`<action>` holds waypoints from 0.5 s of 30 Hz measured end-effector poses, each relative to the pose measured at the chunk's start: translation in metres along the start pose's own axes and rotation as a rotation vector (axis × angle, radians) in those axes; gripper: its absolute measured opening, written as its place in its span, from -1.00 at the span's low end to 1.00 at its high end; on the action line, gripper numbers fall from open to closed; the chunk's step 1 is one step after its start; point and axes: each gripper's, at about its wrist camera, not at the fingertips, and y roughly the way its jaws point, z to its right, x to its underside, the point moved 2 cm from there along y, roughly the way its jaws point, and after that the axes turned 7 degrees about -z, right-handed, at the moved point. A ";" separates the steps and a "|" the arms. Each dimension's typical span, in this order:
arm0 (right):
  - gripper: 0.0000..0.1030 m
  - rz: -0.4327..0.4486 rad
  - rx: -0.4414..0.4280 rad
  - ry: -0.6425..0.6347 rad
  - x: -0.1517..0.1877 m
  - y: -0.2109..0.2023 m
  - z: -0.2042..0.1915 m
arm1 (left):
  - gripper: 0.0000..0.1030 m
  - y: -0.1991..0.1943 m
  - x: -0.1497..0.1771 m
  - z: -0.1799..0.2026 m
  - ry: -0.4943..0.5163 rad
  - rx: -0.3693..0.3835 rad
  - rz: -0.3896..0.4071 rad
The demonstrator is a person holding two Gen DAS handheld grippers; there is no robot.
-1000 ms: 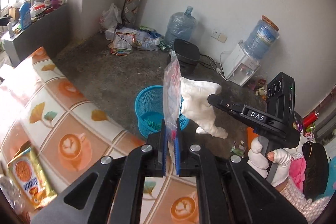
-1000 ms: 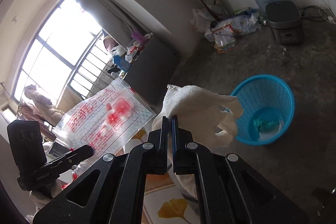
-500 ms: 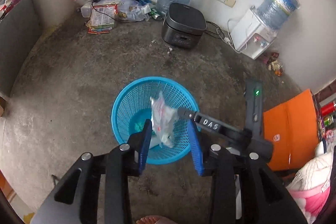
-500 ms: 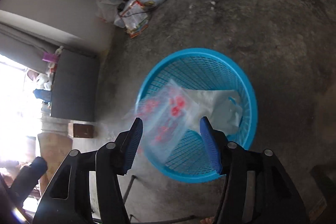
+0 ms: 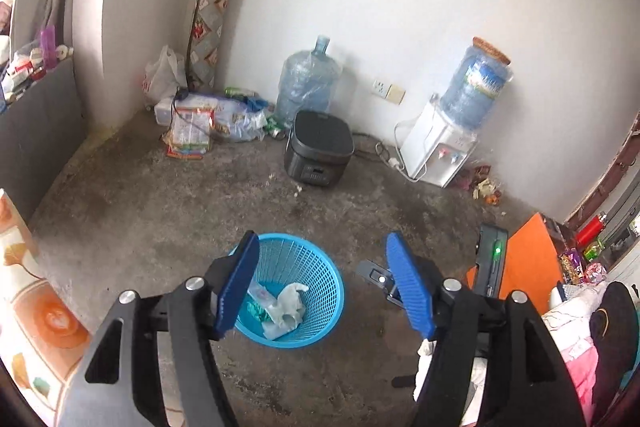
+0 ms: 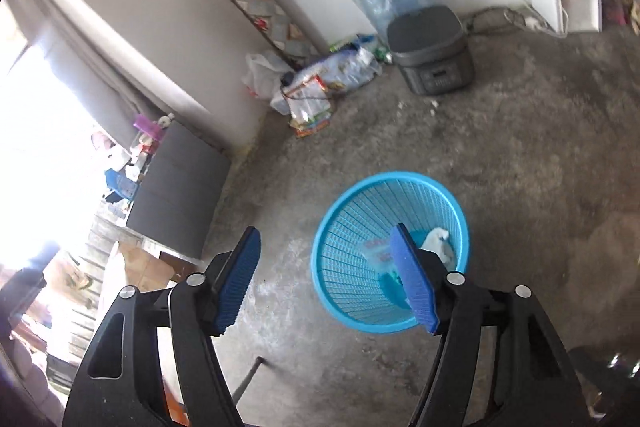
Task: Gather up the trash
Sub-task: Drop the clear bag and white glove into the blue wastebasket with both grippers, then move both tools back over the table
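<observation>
One blue basket [image 5: 320, 291] on the floor holds two discarded items: a clear wrapper [image 5: 262, 297] and white tissue [image 5: 290, 307] (touching). Left gripper [image 5: 324, 287] and right gripper [image 6: 324, 279]: jaws opening, wide apart, nothing between.

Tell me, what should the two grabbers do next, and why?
Probably swing back toward the table for more trash. Both the left gripper and right gripper are opening with nothing between them, and the wrapper and tissue already lie in the blue basket.
</observation>
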 end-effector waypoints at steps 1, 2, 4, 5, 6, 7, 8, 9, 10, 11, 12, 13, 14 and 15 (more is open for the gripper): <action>0.39 0.031 -0.005 -0.054 0.002 -0.016 -0.015 | 0.41 -0.020 0.001 0.003 0.010 -0.007 0.030; 0.43 0.061 0.002 -0.109 0.005 -0.032 -0.031 | 0.46 -0.043 0.003 0.006 0.021 -0.018 0.063; 0.62 0.127 0.004 -0.208 0.012 -0.063 -0.059 | 0.63 -0.083 0.009 0.012 0.035 -0.043 0.115; 0.66 0.163 0.000 -0.251 0.017 -0.078 -0.072 | 0.66 -0.102 0.015 0.015 0.044 -0.057 0.135; 0.74 0.202 -0.005 -0.289 0.022 -0.092 -0.083 | 0.71 -0.122 0.022 0.017 0.051 -0.077 0.153; 0.84 0.243 -0.011 -0.324 0.028 -0.106 -0.094 | 0.76 -0.140 0.030 0.019 0.058 -0.101 0.170; 0.85 0.283 -0.018 -0.356 0.035 -0.118 -0.104 | 0.79 -0.156 0.038 0.021 0.061 -0.124 0.183; 0.85 0.317 -0.030 -0.382 0.041 -0.129 -0.114 | 0.83 -0.173 0.047 0.021 0.058 -0.152 0.194; 0.85 0.345 -0.042 -0.402 0.047 -0.138 -0.123 | 0.83 -0.189 0.057 0.021 0.051 -0.180 0.205; 0.85 0.365 -0.054 -0.416 0.053 -0.145 -0.131 | 0.84 -0.203 0.066 0.020 0.042 -0.204 0.214; 0.85 0.373 -0.064 -0.425 0.060 -0.150 -0.138 | 0.84 -0.218 0.077 0.018 0.028 -0.229 0.224; 0.85 0.370 -0.082 -0.440 0.067 -0.153 -0.145 | 0.84 -0.231 0.087 0.016 0.010 -0.252 0.234; 0.85 0.358 -0.104 -0.464 0.075 -0.155 -0.153 | 0.84 -0.246 0.098 0.013 -0.012 -0.279 0.246; 0.85 0.344 -0.121 -0.489 0.082 -0.157 -0.161 | 0.84 -0.260 0.109 0.010 -0.036 -0.310 0.260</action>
